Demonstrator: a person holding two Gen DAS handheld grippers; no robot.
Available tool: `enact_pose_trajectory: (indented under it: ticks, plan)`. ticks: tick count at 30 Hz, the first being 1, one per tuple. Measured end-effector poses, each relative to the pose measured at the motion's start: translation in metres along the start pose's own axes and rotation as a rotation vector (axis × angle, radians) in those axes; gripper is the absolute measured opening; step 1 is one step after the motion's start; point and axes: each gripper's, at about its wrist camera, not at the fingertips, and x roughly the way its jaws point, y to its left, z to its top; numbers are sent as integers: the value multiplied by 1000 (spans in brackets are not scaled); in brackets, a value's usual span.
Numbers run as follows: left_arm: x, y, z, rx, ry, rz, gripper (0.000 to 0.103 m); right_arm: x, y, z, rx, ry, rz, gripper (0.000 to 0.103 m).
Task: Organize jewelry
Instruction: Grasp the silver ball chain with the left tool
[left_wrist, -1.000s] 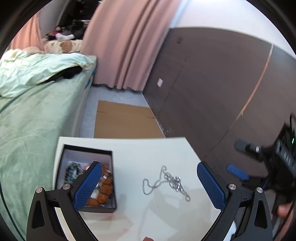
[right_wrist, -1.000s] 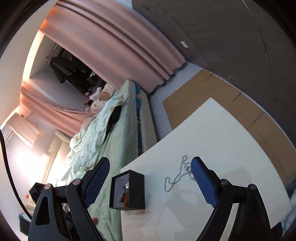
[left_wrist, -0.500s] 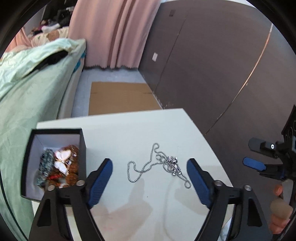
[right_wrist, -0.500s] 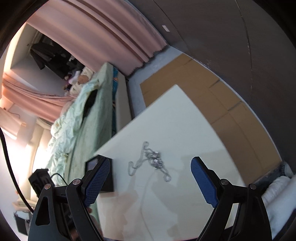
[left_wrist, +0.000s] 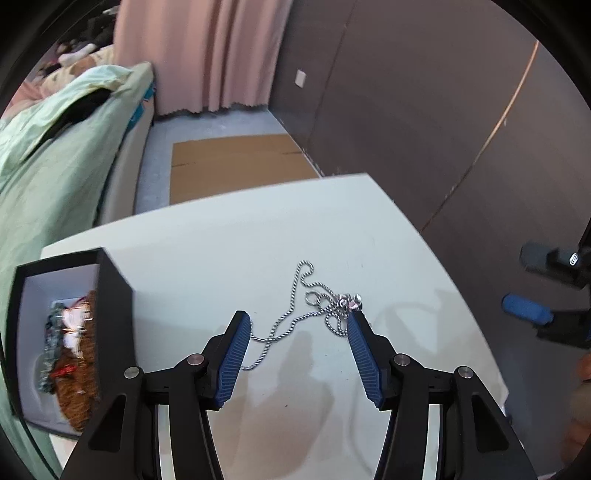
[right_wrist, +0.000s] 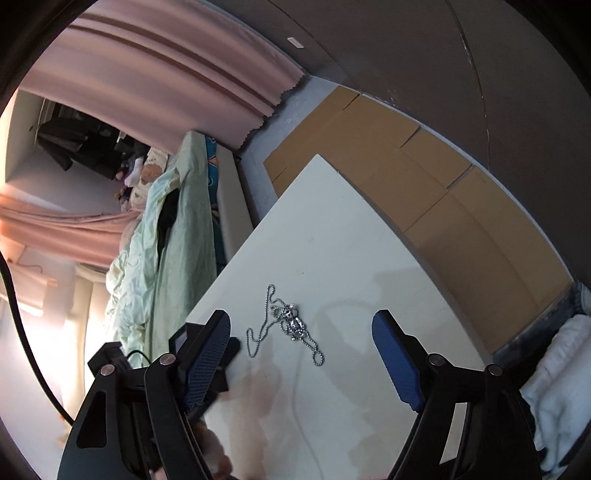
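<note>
While the silver chain necklace (left_wrist: 314, 308) lies in a loose tangle near the middle of the white counter (left_wrist: 229, 236), the left hand-held gripper (left_wrist: 299, 325) hangs low over it with its blue-padded fingers (left_wrist: 232, 360) spread apart, one on each side of the chain; whether the tips touch the links or the counter cannot be told. A black jewelry box (left_wrist: 110, 317) stands open at the counter's left edge, on the side by the bed (left_wrist: 55, 155), with beaded pieces heaped inside it. From the right wrist view the right hand-held gripper (right_wrist: 301, 325) is also spread wide and empty, held back from the necklace (right_wrist: 286, 323), which sits between its finger lines. Flat cardboard (right_wrist: 424, 177) covers the floor beyond the counter's far edge.
</note>
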Motion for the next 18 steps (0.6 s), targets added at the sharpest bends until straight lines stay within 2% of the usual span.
enact_pose_trajectory:
  ticks: [11,13,18]
  plan:
    - [28,-27,-2,51,31,-49,56,2,-5,8,54,-17,-4,80]
    - [31,-32,-4,61,36,-53,49,1,-7,10,63,-20,-2,81]
    - [43,-43,-5,85,40,-17,47,-1,-14,14,101,-31,9,81]
